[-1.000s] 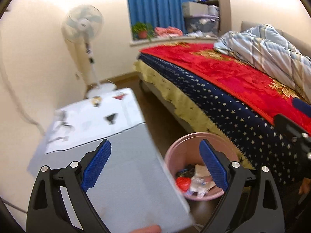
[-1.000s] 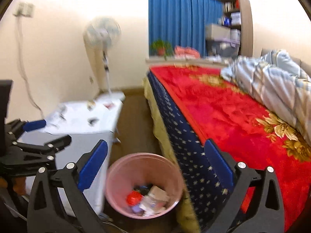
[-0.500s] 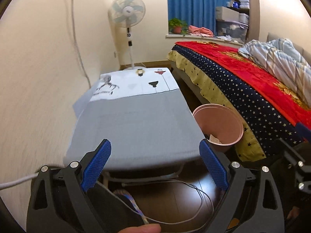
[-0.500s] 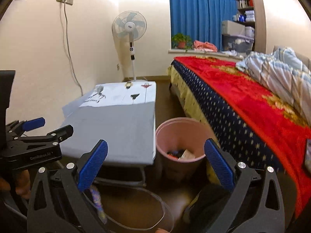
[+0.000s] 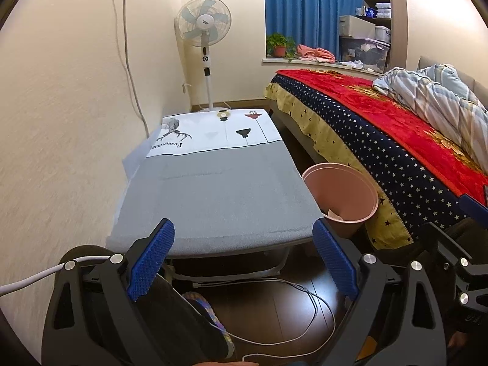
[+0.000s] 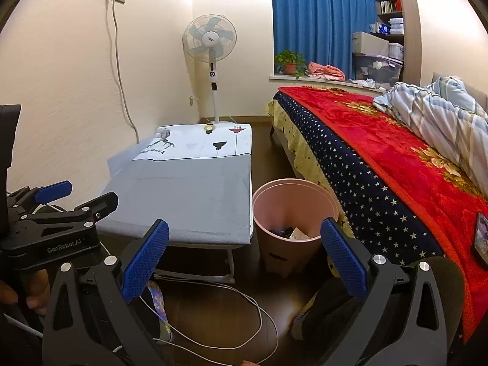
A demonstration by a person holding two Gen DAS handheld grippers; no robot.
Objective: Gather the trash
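left tongs (image 5: 242,259) spread, empty | right tongs (image 6: 244,257) spread, empty | bin (image 6: 294,213) with trash between table (image 6: 195,195) and bed (image 6: 381,158)

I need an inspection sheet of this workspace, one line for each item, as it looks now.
Surface: low table with grey and white cover, nothing loose seen on it.
Job's things: pink bin between table and bed, some trash inside.
Clutter: phone on bed.
Grippers: left gripper and right gripper open, empty.
Cables: white cable looped on floor.
Surroundings: fan, blue curtain.
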